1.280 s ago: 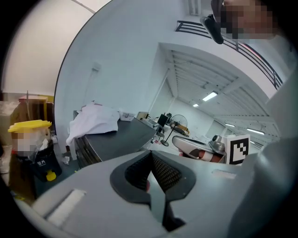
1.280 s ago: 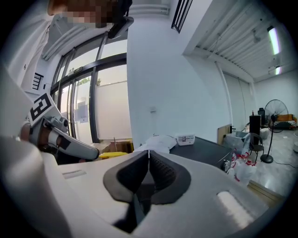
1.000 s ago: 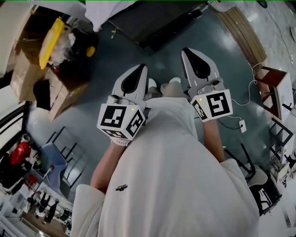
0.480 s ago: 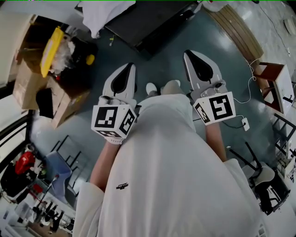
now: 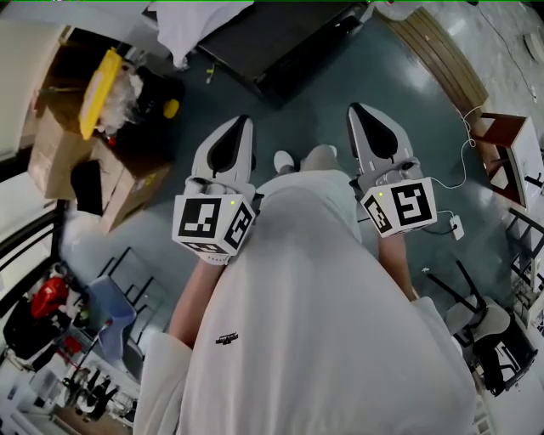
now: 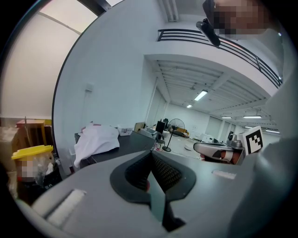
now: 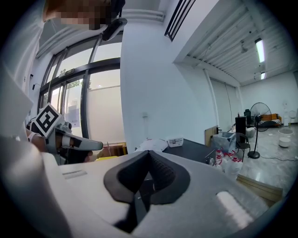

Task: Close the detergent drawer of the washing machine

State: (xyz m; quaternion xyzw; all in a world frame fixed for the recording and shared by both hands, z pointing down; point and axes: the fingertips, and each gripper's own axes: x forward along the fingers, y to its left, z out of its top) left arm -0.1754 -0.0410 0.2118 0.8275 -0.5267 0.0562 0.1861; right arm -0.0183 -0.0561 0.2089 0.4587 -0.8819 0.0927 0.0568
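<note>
Head view: the person's white garment (image 5: 323,323) hides the legs and the floor beneath; only a shoe tip (image 5: 283,160) shows. The grips of the left tool (image 5: 236,127) and right tool (image 5: 361,115) lie behind their marker cubes (image 5: 212,225). The dark surface (image 5: 280,38) is cut by the top edge, its left corner under a white cloth (image 5: 191,21). What fills the cardboard box (image 5: 51,153) cannot be made out. Floor clutter (image 5: 85,382) at lower left is too small to identify.

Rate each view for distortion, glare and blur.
Head view: strong wide-angle bend, even light, sharp, with a pale sheen on the floor at upper right. Left gripper view: fisheye with black corners, ceiling lights blown out. Right gripper view: same fisheye, windows washed out.
</note>
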